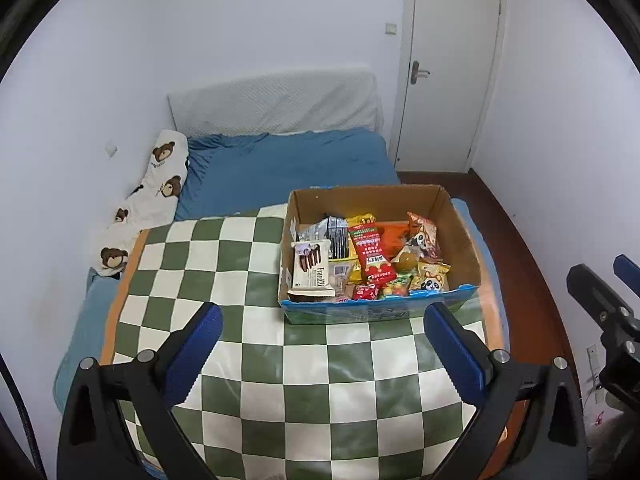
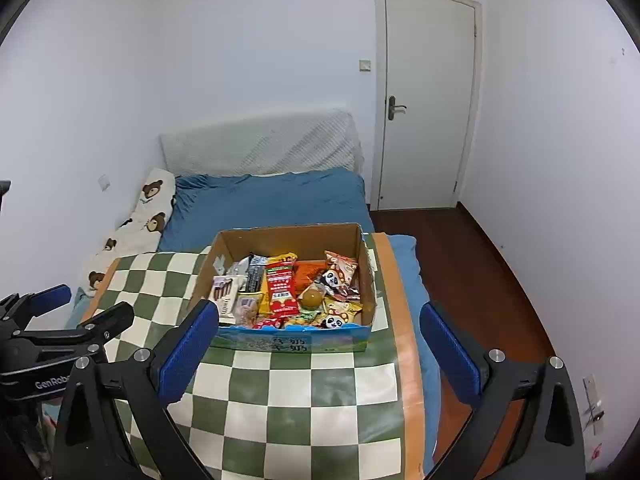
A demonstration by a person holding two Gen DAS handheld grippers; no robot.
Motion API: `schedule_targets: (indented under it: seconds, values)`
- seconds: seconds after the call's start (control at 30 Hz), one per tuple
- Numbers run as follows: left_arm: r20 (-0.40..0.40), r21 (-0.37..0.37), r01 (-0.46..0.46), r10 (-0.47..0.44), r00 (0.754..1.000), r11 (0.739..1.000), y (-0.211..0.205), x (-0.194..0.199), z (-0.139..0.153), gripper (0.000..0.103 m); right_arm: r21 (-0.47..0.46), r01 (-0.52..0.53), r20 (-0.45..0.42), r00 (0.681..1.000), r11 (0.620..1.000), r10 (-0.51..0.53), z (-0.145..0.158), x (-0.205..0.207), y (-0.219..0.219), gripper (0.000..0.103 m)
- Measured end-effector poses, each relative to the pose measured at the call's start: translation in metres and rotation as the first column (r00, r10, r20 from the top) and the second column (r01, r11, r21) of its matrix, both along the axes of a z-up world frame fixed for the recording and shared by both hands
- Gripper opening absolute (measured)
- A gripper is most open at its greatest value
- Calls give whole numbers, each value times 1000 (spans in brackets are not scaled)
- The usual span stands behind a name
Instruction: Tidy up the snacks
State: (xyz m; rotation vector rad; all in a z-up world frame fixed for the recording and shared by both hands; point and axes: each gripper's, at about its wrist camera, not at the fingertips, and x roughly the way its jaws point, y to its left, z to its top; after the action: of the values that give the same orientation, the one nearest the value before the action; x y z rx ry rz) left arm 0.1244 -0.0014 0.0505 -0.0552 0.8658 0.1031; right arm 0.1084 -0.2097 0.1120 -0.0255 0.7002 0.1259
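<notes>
We find the left gripper (image 1: 322, 320) and right gripper (image 2: 319, 320) spread wide, fingers empty, short of the snack-filled cardboard box (image 1: 460, 216).

Snacks (image 1: 372, 258) lay in box (image 1: 460, 216), box sat on checked mat (image 1: 224, 280), mat on bed (image 1: 288, 164), pillow (image 1: 160, 184) left, door (image 1: 452, 68) behind right.

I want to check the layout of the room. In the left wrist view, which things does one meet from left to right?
Bear pillow → left gripper over the checkered cloth → snack box → right gripper at the right edge.
</notes>
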Motion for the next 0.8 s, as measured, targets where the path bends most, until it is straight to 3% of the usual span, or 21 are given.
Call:
schedule_targets:
  seconds: [0.47,0.8]
  values:
    - [-81,-23,-13,11,997,1000,-2,65,-33,103,-14,48,-76,996,999,-49,-44,71,-2,103]
    - [-127,-19,-14,11,992,1000,-2,89,-48,103,-35,68,-116,991,997,-72,-66,103,-1,103]
